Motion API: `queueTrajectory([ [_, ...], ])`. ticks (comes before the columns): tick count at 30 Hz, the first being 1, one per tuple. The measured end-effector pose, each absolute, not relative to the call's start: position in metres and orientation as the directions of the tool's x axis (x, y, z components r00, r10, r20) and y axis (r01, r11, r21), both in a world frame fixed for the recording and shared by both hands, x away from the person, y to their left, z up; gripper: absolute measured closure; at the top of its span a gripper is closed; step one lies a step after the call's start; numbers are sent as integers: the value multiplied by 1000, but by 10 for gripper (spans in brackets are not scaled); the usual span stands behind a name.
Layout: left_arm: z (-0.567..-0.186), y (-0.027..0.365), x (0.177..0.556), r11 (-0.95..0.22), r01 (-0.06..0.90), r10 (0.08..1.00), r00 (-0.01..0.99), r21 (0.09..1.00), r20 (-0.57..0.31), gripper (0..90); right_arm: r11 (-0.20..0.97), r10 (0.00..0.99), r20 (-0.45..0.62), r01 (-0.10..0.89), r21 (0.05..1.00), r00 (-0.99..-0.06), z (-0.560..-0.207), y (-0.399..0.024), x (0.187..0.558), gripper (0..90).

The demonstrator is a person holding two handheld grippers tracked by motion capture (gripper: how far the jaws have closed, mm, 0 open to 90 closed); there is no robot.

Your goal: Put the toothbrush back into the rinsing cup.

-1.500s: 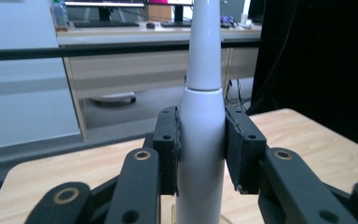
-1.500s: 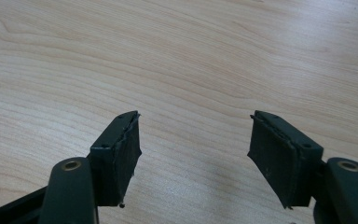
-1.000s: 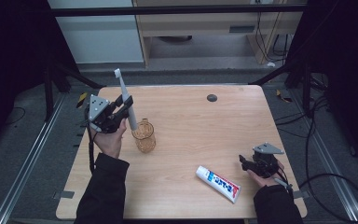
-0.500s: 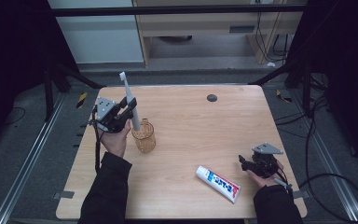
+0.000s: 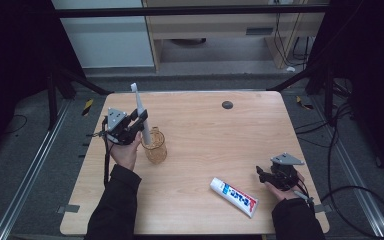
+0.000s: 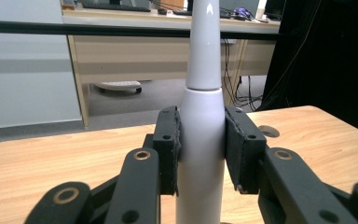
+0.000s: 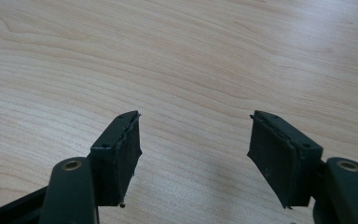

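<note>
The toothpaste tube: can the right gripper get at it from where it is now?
Probably yes: the right gripper is open and empty, and bare table lies between it and the toothpaste tube.

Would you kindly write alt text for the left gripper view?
The left gripper clamps the white handle of an upright electric toothbrush between its two black jaws. Behind it lie a wooden table and a desk farther back.

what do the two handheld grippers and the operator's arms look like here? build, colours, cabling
Both grippers, left gripper and right gripper, are black linkage units with round pivot holes and flat, dark, worn-edged pads. Each carries a grey three-cornered plate on top. A thin black cable trails from the left one. The person wears long black sleeves.
</note>
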State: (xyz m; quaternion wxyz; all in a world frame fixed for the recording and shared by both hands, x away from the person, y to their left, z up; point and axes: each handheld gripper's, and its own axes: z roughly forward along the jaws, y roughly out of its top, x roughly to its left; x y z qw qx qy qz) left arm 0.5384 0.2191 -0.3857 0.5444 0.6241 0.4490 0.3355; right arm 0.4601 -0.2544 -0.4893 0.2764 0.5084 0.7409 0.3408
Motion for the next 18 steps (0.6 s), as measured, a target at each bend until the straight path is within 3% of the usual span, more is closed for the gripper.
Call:
queueTrajectory([
  [18, -406, 213, 526, -76, 241, 910, 414, 968, -32, 670, 255, 942, -67, 568, 782, -330, -491, -254, 461, 337],
])
